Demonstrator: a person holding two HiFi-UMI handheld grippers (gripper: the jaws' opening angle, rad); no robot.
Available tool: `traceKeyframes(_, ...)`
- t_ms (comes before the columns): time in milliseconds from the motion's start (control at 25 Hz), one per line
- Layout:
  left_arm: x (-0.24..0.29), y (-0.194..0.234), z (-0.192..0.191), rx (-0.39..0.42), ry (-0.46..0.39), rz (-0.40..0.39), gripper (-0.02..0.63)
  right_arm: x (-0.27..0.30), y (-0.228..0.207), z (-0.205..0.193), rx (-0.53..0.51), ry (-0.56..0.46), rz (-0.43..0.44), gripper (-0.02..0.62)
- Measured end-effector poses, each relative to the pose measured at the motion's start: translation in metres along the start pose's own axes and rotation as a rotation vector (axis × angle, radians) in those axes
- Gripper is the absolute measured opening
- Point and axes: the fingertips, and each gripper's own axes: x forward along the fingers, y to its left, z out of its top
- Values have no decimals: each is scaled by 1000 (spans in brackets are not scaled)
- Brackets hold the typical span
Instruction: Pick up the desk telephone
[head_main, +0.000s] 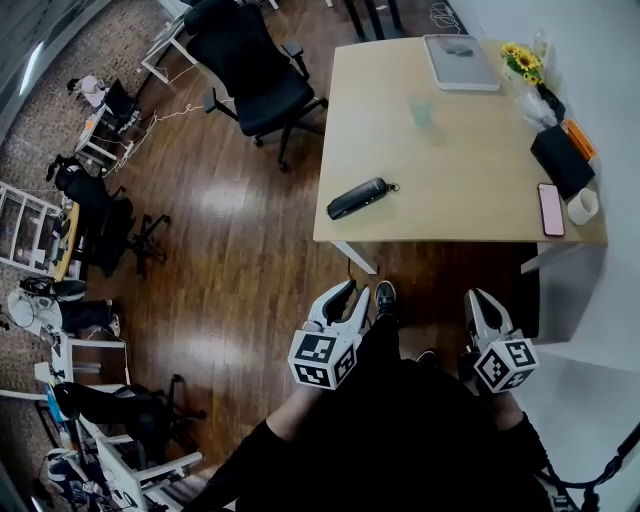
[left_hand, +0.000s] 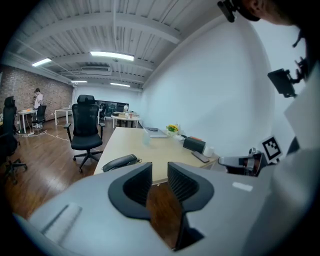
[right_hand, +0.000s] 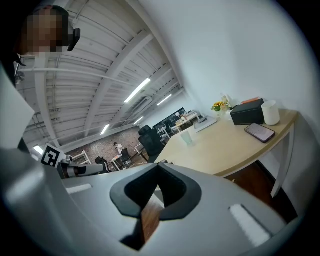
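The desk telephone (head_main: 358, 198), a long black handset, lies near the front left corner of the pale wooden desk (head_main: 450, 160); in the left gripper view the telephone (left_hand: 120, 161) shows beyond the jaws. Both grippers hang in front of the desk, over the dark floor, well short of the telephone. My left gripper (head_main: 350, 293) (left_hand: 160, 169) has a narrow gap between its jaws and nothing in it. My right gripper (head_main: 480, 300) (right_hand: 157, 170) has its jaw tips touching and holds nothing.
On the desk stand a grey laptop (head_main: 460, 60), a glass (head_main: 421, 110), yellow flowers (head_main: 522, 60), a black box (head_main: 560, 160), a smartphone (head_main: 550, 209) and a white cup (head_main: 583, 206). A black office chair (head_main: 255, 70) stands left of the desk.
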Motion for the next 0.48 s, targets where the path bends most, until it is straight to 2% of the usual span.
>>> traceKeyframes(160, 44, 32, 13, 54, -13, 3, 80, 24, -24, 16, -15, -19, -53, 2)
traceKeyframes(240, 74, 49, 16, 111, 15, -42, 92, 40, -36, 30, -30, -28, -97, 2)
traceKeyframes(320, 107, 66, 14, 199, 89, -123, 221, 60, -44, 47, -40, -36, -141, 2)
traceKeyframes(360, 122, 77, 13, 246, 131, -153, 254, 72, -44, 56, -42, -35, -161, 2)
traceKeyframes(480, 164, 118, 16, 329, 227, -193, 268, 114, -38, 83, -60, -31, -197, 2)
